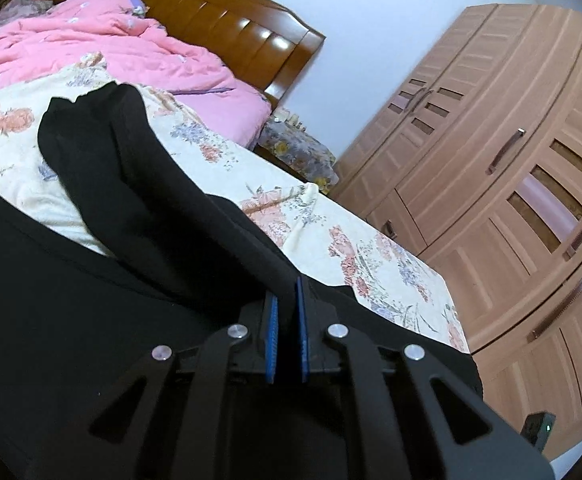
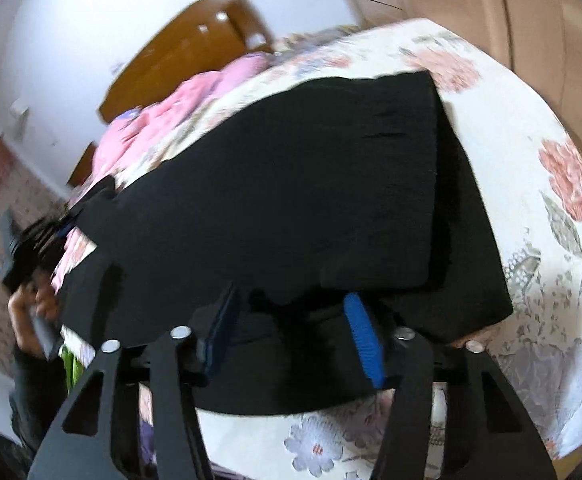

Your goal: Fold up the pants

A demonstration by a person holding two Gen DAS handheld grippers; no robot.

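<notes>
Black pants (image 2: 291,184), soft, limp and light, lie part-folded on the floral bed (image 2: 551,240); left gripper (image 1: 287,332) pinches a fabric ridge, right gripper (image 2: 291,336) gapes at the near edge, the likely hold.

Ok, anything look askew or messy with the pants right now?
Mostly tidy. The black pants lie on the floral bedspread, but the top folded layer's edges sit inset from the layer beneath, so the fold isn't square. The left gripper is pinching a ridge of fabric.

pants (image 1: 139,200): matt black cloth; headboard (image 1: 227,24): glossy varnished wood; wardrobe (image 1: 511,168): matt wood-grain; bedsheet (image 2: 531,240): floral cloth
</notes>
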